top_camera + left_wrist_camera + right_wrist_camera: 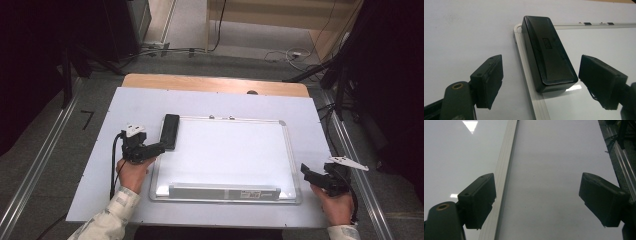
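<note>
Two jaws of the left gripper (540, 82) stand apart around the black eraser (547, 52) on the whiteboard's (599, 50) left edge; hard, light, slippery, so squeeze its long sides.

You have grey floor (65, 150) around the bench (210, 84), metal rails (35, 165) on either side of it, and loose cables (280, 54) beyond it.

Black tongs (159, 148) — pale patterned sleeves (112, 212)
</note>
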### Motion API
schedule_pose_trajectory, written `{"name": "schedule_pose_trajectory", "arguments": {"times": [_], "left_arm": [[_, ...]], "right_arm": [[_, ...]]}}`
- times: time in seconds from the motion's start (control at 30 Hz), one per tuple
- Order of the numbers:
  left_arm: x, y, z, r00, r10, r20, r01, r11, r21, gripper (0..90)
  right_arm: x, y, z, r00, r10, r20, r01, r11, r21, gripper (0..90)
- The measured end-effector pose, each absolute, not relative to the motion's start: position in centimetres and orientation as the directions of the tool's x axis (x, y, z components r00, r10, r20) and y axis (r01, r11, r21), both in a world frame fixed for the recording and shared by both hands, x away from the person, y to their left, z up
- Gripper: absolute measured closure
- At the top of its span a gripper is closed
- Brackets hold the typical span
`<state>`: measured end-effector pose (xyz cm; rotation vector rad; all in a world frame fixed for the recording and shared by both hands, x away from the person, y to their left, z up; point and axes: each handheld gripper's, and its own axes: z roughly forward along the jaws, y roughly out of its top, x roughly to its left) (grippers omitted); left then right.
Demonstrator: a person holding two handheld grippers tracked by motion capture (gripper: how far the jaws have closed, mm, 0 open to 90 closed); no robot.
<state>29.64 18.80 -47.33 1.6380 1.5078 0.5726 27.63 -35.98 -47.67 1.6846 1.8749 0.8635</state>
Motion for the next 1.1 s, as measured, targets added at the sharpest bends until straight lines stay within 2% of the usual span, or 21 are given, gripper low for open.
{"name": "schedule_pose_trajectory", "arguments": {"times": [1.1], "left_arm": [[26.5, 21.8, -48.4, 0.157, 0.969, -0.190, 0.604, 0.058, 0.795, 20.0]], "right_arm": [[27.5, -36.1, -47.6, -0.135, 0.989, 0.067, 0.688, 0.045, 0.724, 12.9]]}}
